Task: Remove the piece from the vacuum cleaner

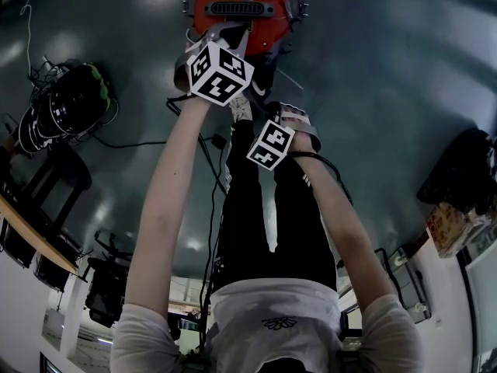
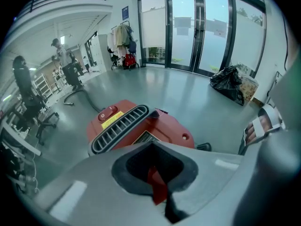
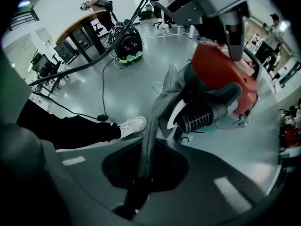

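Standing over a red vacuum cleaner at the top centre of the head view, a person reaches down with both arms. The left claw is closed, with a red tab pinched between its jaws. Whether that tab is part of the vacuum cleaner's body cannot be made out. Just above the jaws in the left gripper view lies the machine's slatted grey grille, with a red switch at its upper left.

The right claw is closed on a grey woven strap. The strap rises from the lower centre of the right gripper view to a grey cloth piece. This piece sits against the vacuum cleaner's front, just left of a ribbed hose socket. The left claw shows at the top of that view, above the red body.

A white shoe and a black trouser leg lie at the middle left, on the grey floor. A black and green machine stands in the upper left, well apart from the red one, beside a bench with cables trailing from it.
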